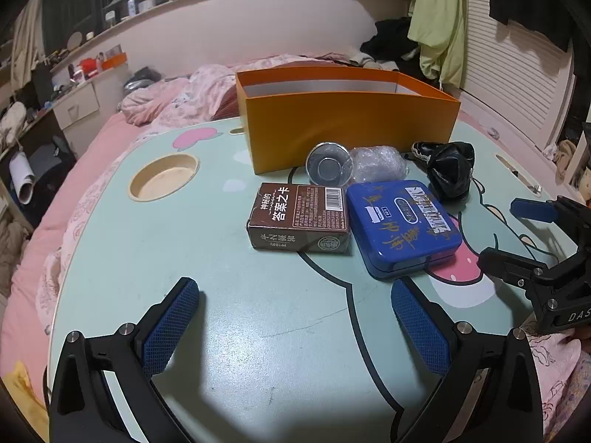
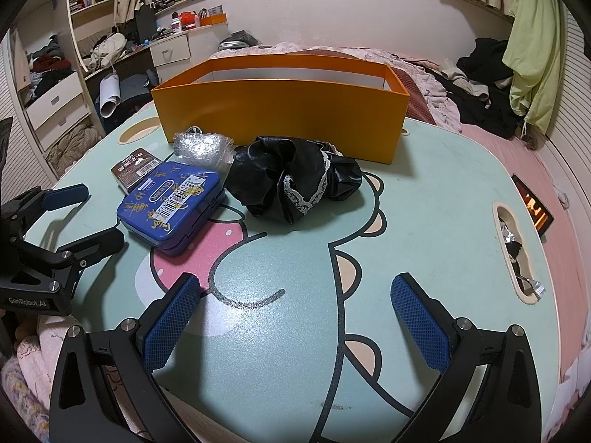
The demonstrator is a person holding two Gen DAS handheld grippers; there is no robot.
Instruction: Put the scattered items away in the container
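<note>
Left gripper (image 1: 295, 317): jaws spread wide, nothing between, low centre of frame over mint cartoon table (image 1: 229, 295). Right gripper (image 2: 295, 313): jaws likewise spread, holding nothing.

Orange box (image 1: 347, 125) upper centre, open top; interior not visible.

Below box, frame centre: brown card box (image 1: 299, 221) touching blue tin (image 1: 402, 225). Small metal cup (image 1: 327, 164) on its side, against box wall. Bubble-wrap wad (image 1: 376, 164) beside cup. Black fabric, possibly lace-trimmed garment (image 2: 295, 181), right of tin.

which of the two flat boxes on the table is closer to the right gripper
The blue tin with gold writing. It lies just ahead-left of the right gripper, while the brown card box sits behind it, farther away, partly hidden.
</note>
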